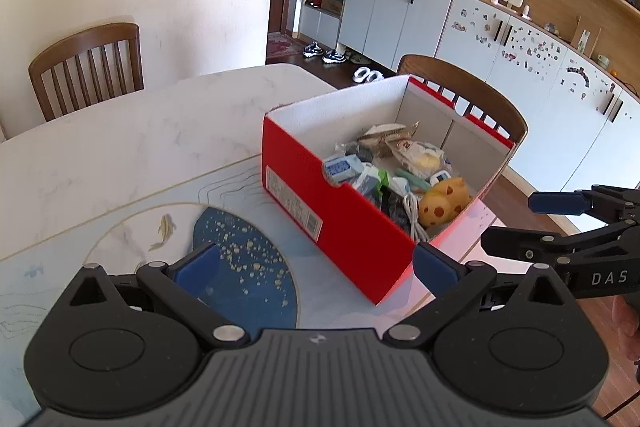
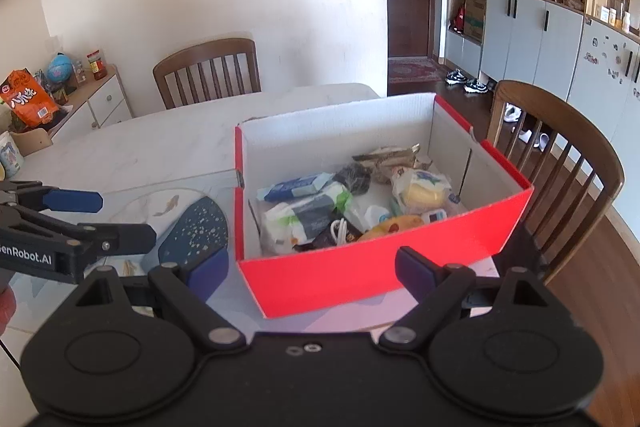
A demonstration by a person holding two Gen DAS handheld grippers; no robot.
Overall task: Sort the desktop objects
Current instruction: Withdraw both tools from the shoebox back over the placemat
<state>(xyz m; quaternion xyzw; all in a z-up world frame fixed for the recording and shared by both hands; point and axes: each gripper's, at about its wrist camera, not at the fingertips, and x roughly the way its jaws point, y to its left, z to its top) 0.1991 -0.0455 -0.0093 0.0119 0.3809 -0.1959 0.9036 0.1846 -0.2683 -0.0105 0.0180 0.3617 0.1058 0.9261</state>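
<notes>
Filled red box (image 2: 372,267) sits just ahead of the empty, spread right gripper (image 2: 312,267)

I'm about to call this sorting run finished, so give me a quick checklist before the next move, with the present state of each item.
1. Left gripper empty and open: ok.
2. Right gripper empty and open: ok.
3. Items sit inside the red box: ok; yellow spotted toy and white cable lie within.
4. Nothing left on the table or the mat: ok in the part seen; the rest cannot tell.
5. Box fully on the table: cannot tell, its right corner is near the edge.
</notes>
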